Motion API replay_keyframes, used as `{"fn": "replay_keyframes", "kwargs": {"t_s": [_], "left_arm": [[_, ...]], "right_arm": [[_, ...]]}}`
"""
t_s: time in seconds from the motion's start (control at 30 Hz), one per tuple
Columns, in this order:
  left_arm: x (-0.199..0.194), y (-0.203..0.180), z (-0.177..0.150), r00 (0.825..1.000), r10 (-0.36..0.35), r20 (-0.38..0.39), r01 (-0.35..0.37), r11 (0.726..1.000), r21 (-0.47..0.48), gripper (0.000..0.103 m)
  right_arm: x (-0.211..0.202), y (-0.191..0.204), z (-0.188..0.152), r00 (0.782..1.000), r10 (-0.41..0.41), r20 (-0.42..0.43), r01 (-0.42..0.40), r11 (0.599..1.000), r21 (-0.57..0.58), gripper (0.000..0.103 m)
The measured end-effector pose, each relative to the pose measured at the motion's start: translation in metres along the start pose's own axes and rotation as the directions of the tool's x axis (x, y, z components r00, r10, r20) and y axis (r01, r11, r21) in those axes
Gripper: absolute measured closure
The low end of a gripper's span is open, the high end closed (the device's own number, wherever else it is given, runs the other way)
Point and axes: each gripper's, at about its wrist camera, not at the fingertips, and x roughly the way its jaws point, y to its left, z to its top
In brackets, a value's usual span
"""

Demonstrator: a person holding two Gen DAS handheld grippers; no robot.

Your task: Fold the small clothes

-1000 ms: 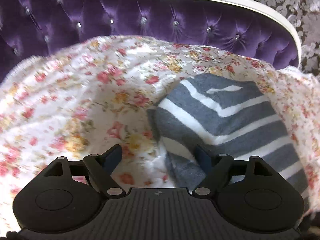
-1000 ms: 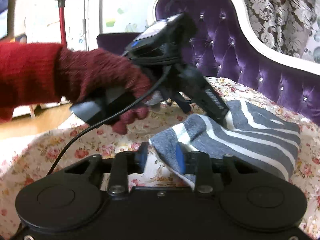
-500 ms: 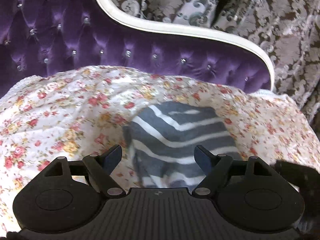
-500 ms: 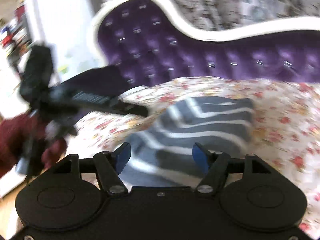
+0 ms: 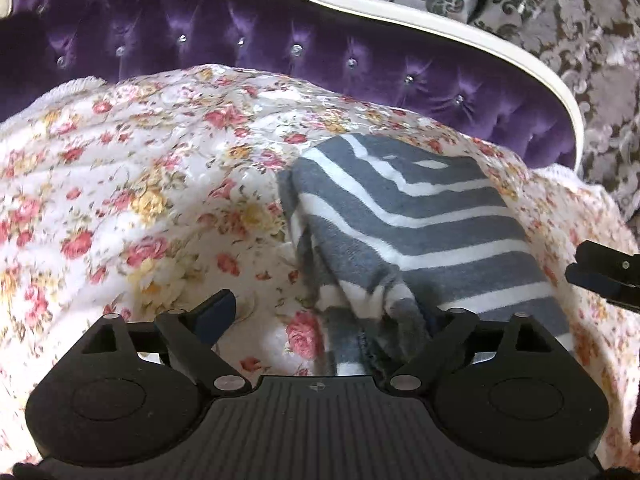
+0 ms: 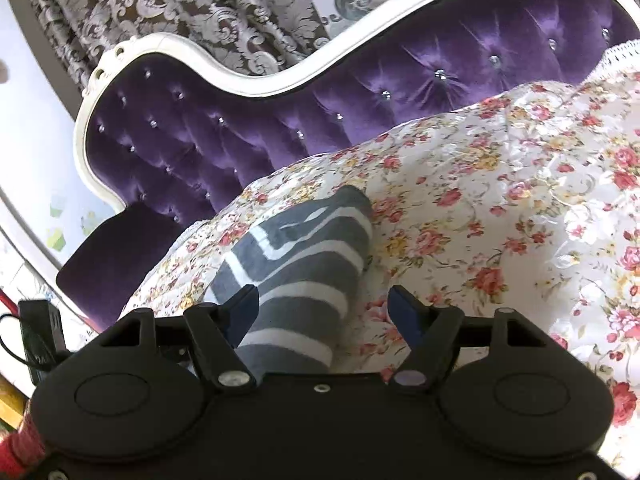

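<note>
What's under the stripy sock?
The grey-and-white striped sock lies on a flowery blanket spread over the purple tufted sofa. The patch of blanket right beneath it is covered, so anything there stays hidden.

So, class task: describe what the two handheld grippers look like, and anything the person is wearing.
Both grippers are matte black plastic. The left gripper has a ribbed centre plate flanked by two round discs, angled linkage arms with silver pivot pins, and dark blue pads lining the jaws. The right gripper matches, though its centre plate looks smooth. A thin black cable loops at the lower left, above a dark red knitted sleeve.
</note>
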Motion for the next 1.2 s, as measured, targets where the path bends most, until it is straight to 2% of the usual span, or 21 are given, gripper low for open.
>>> {"fn": "replay_keyframes", "kwargs": {"t_s": [0.1, 0.27, 0.43, 0.7, 0.87, 0.93, 0.97, 1.0, 1.03, 1.1, 1.13, 1.2], "left_arm": [[-0.003, -0.001, -0.003, 1.000, -0.002, 0.000, 0.002, 1.000, -0.008, 0.012], [-0.004, -0.002, -0.002, 0.998, -0.051, -0.046, 0.049, 0.998, -0.042, 0.012], [-0.005, 0.002, -0.007, 0.985, -0.154, -0.082, 0.144, 0.983, -0.114, 0.012], [0.005, -0.003, -0.004, 0.961, -0.261, -0.090, 0.241, 0.953, -0.185, 0.012], [0.016, 0.002, 0.004, 0.943, -0.323, -0.078, 0.294, 0.921, -0.254, 0.011], [0.022, 0.007, 0.003, 0.913, -0.402, -0.075, 0.360, 0.877, -0.318, 0.013], [0.022, 0.009, 0.001, 0.907, -0.416, -0.069, 0.371, 0.865, -0.338, 0.016], [0.023, 0.009, 0.000, 0.904, -0.421, -0.070, 0.375, 0.862, -0.342, 0.023], [0.022, 0.009, -0.001, 0.906, -0.417, -0.070, 0.372, 0.866, -0.334, 0.026], [0.021, 0.011, -0.004, 0.906, -0.416, -0.072, 0.372, 0.867, -0.332, 0.052], [0.021, 0.014, -0.005, 0.901, -0.428, -0.072, 0.379, 0.857, -0.349, 0.056], [0.020, 0.019, -0.009, 0.888, -0.455, -0.063, 0.398, 0.830, -0.390, 0.058]], "right_arm": [[0.004, -0.006, 0.000, 1.000, 0.022, -0.009, -0.021, 0.999, 0.037, 0.028], [0.020, -0.014, -0.001, 0.995, 0.098, -0.032, -0.094, 0.990, 0.102, 0.024], [0.043, -0.021, -0.003, 0.987, 0.139, -0.080, -0.125, 0.979, 0.160, 0.024], [0.073, -0.018, 0.002, 0.971, 0.205, -0.121, -0.183, 0.968, 0.172, 0.021], [0.085, -0.017, 0.009, 0.966, 0.228, -0.124, -0.204, 0.962, 0.180, 0.019], [0.087, -0.018, 0.010, 0.964, 0.234, -0.123, -0.209, 0.960, 0.188, 0.019], [0.087, -0.018, 0.010, 0.965, 0.230, -0.125, -0.205, 0.960, 0.189, 0.021], [0.086, -0.018, 0.010, 0.966, 0.225, -0.127, -0.200, 0.962, 0.185, 0.026], [0.086, -0.018, 0.010, 0.969, 0.210, -0.132, -0.185, 0.967, 0.177, 0.041], [0.085, -0.019, 0.009, 0.975, 0.165, -0.147, -0.139, 0.975, 0.172, 0.056], [0.083, -0.019, 0.008, 0.975, 0.165, -0.147, -0.138, 0.974, 0.182, 0.058], [0.076, -0.016, 0.007, 0.976, 0.155, -0.151, -0.125, 0.973, 0.192, 0.059]]}}
